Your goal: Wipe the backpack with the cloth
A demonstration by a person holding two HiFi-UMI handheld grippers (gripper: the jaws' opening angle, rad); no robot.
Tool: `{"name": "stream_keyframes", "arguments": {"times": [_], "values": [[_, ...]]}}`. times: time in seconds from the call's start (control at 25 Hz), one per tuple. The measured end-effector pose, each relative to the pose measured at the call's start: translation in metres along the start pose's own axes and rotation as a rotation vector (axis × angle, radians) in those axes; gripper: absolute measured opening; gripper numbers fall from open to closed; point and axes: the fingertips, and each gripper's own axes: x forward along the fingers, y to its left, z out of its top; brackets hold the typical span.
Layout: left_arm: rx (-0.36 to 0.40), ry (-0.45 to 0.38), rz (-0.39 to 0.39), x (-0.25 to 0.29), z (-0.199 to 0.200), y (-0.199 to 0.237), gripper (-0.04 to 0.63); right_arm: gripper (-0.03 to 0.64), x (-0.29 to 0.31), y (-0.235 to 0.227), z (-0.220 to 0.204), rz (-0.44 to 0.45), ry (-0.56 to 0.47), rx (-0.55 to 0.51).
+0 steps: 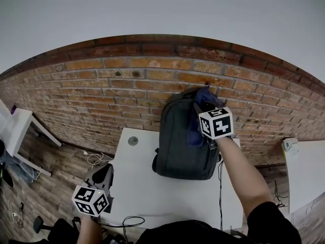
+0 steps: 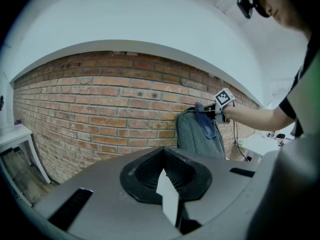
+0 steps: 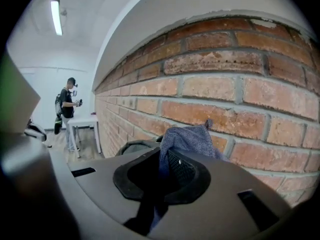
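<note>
Backpack (image 1: 183, 141): stood upright on white table (image 1: 152, 187). Cloth (image 3: 187, 139): blue, clamped in right gripper (image 1: 202, 104), pressed at backpack's top. Left gripper (image 1: 105, 171): jaws closed, empty, held well left of backpack. Step judged: top wipe; a downward stroke is called for next.

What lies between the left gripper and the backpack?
Only bare white table lies between the left gripper and the backpack, as the head view shows. A small round disc sits off that line.
</note>
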Motion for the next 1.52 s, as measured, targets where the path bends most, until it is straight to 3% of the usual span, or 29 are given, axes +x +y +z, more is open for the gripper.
{"name": "stream_keyframes", "arguments": {"times": [0.64, 1.04, 1.52], "values": [[-0.004, 0.004, -0.015, 0.001, -0.003, 0.002, -0.003, 0.035, -0.003, 0.056, -0.057, 0.082, 0.074, -0.048], [-0.002, 0.01, -0.041, 0.003, -0.006, 0.005, -0.003, 0.035, -0.033, 0.096, -0.12, 0.13, 0.111, 0.041], [0.02, 0.012, -0.072, 0.007, 0.001, 0.009, -0.003, 0.035, -0.068, 0.159, -0.225, 0.236, 0.24, 0.147]]}}
